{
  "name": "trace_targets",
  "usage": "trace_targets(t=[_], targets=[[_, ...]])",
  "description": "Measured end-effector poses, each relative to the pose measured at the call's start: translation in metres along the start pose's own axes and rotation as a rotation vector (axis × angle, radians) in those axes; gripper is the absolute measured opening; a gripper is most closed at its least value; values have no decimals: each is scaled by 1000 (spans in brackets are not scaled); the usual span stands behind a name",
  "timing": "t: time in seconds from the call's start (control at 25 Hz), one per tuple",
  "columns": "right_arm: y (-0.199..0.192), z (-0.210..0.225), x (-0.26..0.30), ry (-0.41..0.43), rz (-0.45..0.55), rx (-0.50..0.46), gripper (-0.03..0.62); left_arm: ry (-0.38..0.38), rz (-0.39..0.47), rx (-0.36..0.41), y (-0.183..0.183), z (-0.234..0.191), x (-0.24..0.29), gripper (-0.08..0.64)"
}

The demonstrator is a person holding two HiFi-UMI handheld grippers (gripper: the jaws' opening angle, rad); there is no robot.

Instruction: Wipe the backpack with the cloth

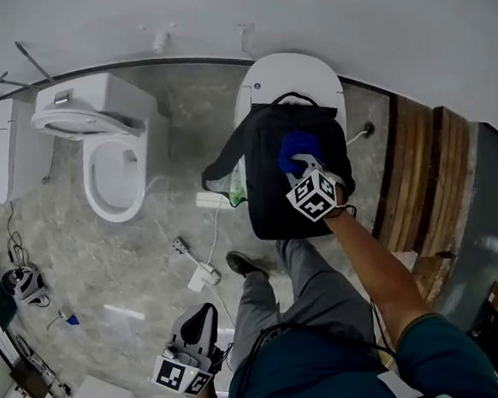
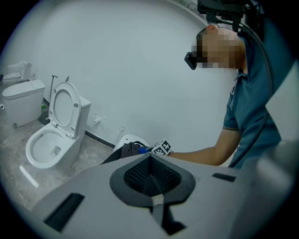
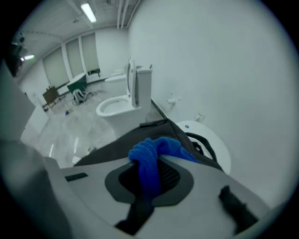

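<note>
A black backpack [image 1: 269,184] lies on the closed lid of a white toilet [image 1: 295,72] at the middle of the head view. My right gripper [image 1: 302,166] rests over the bag's upper part, shut on a blue cloth [image 1: 293,150] that presses against the fabric. In the right gripper view the blue cloth [image 3: 150,161] is pinched between the jaws, above the backpack [image 3: 117,144]. My left gripper [image 1: 199,326] hangs low near the person's legs, away from the bag, shut with nothing in it. The left gripper view shows the backpack [image 2: 127,150] far off.
A second white toilet [image 1: 108,158] with its seat up stands to the left, and a third [image 1: 4,144] at the far left edge. Cables and small devices [image 1: 199,271] lie on the marble floor. A wooden panel [image 1: 423,180] is at the right.
</note>
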State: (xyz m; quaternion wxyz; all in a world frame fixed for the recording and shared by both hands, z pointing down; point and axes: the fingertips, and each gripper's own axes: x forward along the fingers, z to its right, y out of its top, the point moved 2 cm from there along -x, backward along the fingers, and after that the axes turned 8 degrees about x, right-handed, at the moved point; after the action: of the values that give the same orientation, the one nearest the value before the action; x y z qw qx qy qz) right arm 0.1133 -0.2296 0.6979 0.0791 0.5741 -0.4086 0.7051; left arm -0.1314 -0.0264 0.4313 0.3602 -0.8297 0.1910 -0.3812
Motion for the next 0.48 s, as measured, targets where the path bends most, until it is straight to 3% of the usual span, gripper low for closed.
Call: trace_targets(t=[0.12, 0.2, 0.28, 0.32, 0.48], targets=[[-3, -58, -11, 221, 47, 24, 25, 9, 8, -8, -7, -6, -15, 5], [-19, -110, -9, 341, 16, -42, 25, 12, 10, -11, -12, -8, -24, 5], [-39, -151, -6, 369, -30, -171, 25, 10, 13, -10, -15, -10, -30, 5], [-48, -165, -6, 382, -57, -191, 25, 9, 16, -10, -15, -12, -32, 5], [-95, -192, -12, 431, -129, 0, 25, 9, 21, -14, -20, -17, -42, 6]])
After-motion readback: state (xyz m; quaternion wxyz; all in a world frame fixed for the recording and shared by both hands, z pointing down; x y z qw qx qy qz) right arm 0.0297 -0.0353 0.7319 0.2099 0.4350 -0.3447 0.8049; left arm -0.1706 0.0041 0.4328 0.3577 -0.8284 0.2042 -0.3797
